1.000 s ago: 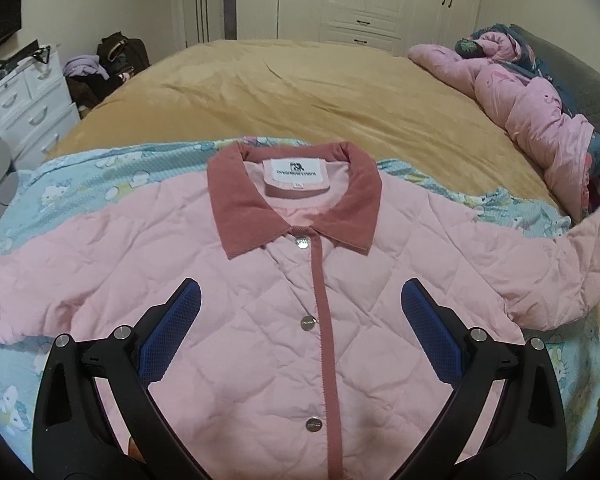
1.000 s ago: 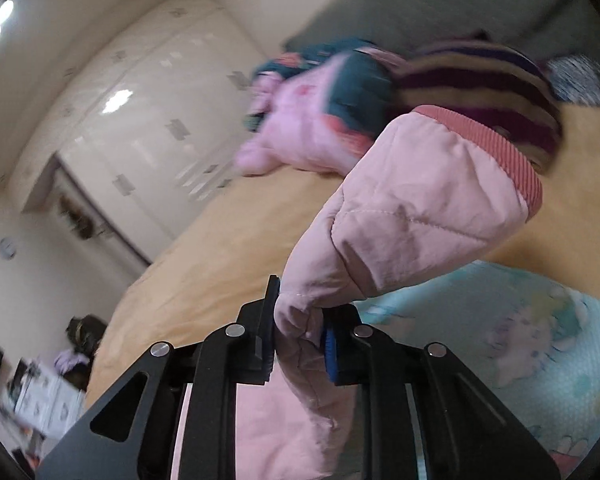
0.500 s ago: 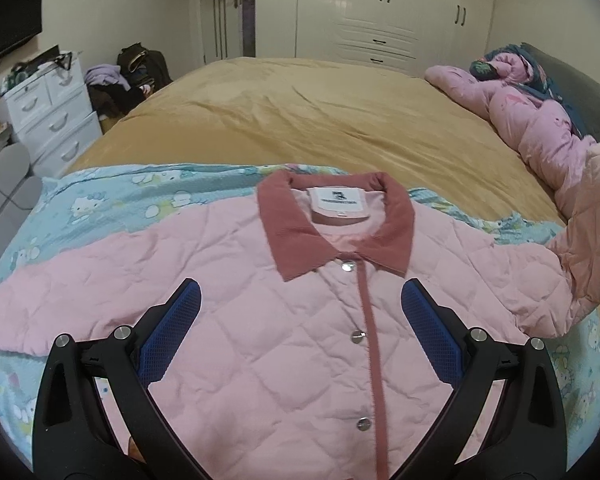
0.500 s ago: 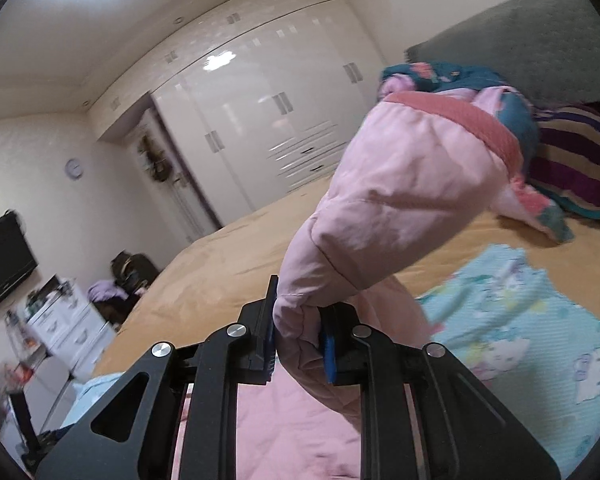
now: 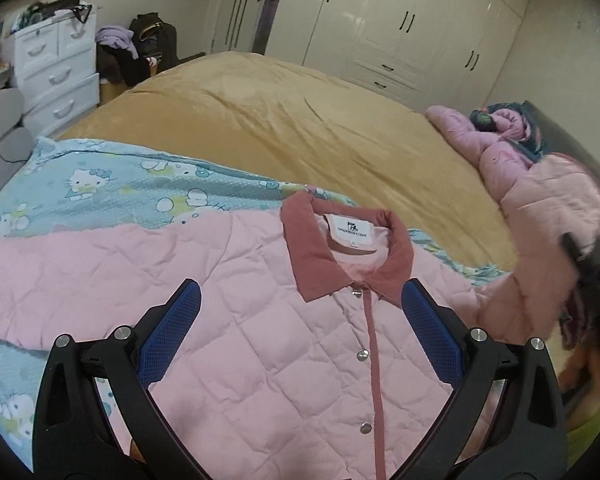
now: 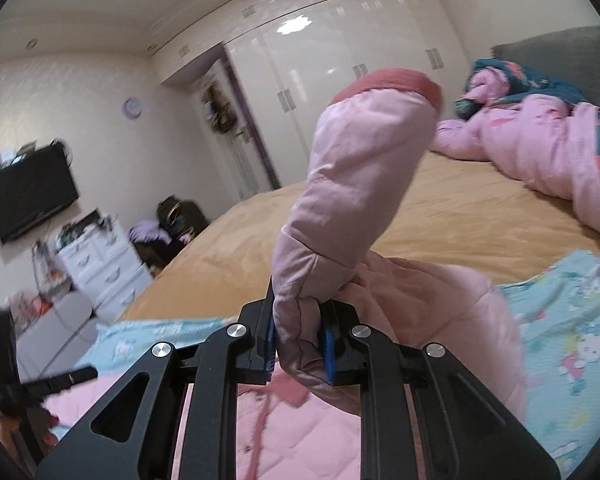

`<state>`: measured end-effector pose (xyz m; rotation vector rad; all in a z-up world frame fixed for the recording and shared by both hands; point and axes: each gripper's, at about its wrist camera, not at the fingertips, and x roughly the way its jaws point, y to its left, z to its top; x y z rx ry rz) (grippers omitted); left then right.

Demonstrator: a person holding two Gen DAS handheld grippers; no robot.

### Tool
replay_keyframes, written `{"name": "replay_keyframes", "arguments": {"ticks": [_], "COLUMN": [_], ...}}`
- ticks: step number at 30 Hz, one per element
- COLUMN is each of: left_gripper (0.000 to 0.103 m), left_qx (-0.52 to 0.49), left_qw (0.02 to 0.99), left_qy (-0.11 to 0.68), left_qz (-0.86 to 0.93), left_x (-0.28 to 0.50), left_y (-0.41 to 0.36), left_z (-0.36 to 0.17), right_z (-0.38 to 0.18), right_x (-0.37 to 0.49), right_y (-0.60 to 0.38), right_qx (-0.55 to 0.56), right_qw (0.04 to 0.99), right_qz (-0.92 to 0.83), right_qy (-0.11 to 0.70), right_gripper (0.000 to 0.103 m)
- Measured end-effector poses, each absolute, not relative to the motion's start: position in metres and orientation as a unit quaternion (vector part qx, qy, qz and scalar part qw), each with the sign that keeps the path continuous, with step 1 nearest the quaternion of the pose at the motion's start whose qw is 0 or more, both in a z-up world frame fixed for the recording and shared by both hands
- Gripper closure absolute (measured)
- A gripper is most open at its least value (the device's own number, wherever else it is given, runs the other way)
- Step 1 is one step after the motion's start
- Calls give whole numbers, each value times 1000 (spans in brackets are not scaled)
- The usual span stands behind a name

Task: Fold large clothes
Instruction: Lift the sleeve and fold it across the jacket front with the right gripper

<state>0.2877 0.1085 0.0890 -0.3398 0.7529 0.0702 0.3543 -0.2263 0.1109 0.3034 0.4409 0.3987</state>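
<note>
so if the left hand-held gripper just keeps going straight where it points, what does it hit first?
Most likely the pink quilted jacket. The left hand-held gripper is open and angled down at the jacket's chest, just below the collar, with nothing between them. Depth is hard to judge through the fisheye.

Left tool jaws wide, empty; right tool clamped.

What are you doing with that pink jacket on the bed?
A person is folding a pink quilted jacket laid buttoned, front up, on a cartoon-print blanket on the bed. The right gripper is shut on one sleeve, lifted above the jacket's body. The left gripper hovers open over the chest, holding nothing.
</note>
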Motion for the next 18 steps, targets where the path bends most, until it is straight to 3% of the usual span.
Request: {"name": "replay_keyframes", "arguments": {"ticks": [18], "left_gripper": [9], "left_qx": [-279], "left_qw": [876], "left_qy": [389], "left_qz": [-54], "left_x": [285], "left_y": [148], "left_z": [55], "right_z": [10], "right_x": [340], "right_y": [-77], "right_qx": [75], "right_qw": [909], "right_qz": [259], "right_qy": [316], "right_gripper": [86]}}
